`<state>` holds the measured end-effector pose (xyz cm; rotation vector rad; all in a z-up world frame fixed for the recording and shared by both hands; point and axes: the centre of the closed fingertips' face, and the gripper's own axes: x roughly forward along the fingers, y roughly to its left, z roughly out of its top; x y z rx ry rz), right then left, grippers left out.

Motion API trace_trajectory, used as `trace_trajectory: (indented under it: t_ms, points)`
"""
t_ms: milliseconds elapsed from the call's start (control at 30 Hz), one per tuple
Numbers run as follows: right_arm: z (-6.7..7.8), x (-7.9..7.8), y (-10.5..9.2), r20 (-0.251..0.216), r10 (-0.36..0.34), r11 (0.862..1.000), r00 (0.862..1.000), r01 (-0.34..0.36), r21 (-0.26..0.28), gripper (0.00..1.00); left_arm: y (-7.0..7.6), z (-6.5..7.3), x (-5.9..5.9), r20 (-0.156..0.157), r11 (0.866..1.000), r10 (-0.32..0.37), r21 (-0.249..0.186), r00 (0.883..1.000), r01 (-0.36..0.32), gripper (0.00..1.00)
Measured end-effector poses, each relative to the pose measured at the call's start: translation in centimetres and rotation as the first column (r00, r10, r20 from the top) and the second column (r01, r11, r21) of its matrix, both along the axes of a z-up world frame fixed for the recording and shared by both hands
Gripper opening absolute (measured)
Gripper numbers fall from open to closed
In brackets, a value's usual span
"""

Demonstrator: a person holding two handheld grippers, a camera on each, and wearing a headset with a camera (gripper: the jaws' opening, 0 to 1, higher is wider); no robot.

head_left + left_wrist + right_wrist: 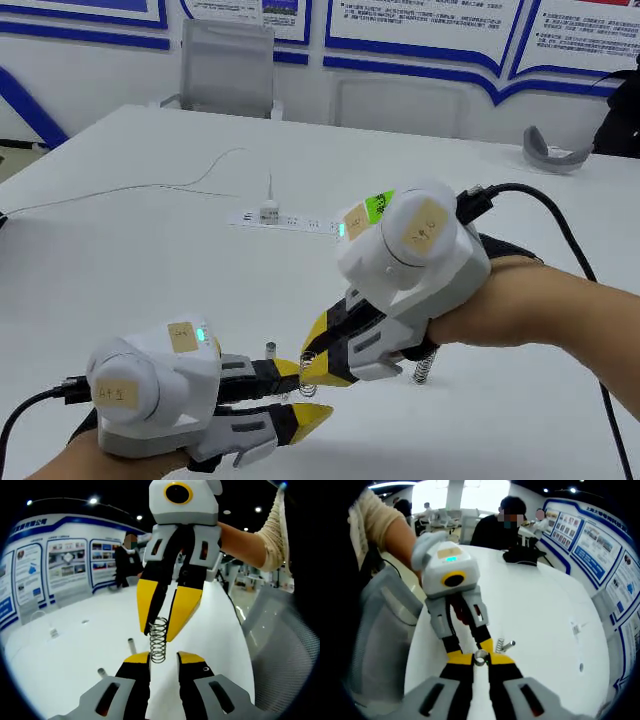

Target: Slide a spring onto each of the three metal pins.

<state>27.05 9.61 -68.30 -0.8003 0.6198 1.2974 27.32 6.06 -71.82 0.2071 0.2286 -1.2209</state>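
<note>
On the white table (150, 260), the right claw (310, 362) pinches a spring (159, 640) by one end, probably to aim it; the left claw (163, 656) hovers parted, empty, just below; a bare metal pin (270, 350) stands near.

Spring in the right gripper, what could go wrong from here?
The right gripper pinches the spring near its upper end, so it may swing or pop free. The left gripper, open, sits around its bottom end and could knock it. The pin stands upright with no visible holder and might tip.
</note>
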Motion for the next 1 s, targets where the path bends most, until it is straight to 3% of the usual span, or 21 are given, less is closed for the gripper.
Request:
trace_trajectory:
  t_ms: [467,1000]
  points:
    - [0.5,1.0,-0.9,0.005,-0.038,0.999,0.999,0.038,0.015,0.12,1.5,-0.3,0.4,-0.052,0.999,0.041,-0.013,0.998,-0.042,0.36]
    - [1.2,2.8,-2.8,0.020,-0.112,0.993,0.993,0.112,0.032,0.12,4.0,-0.8,0.6,-0.084,0.993,0.113,-0.017,0.990,-0.115,0.48]
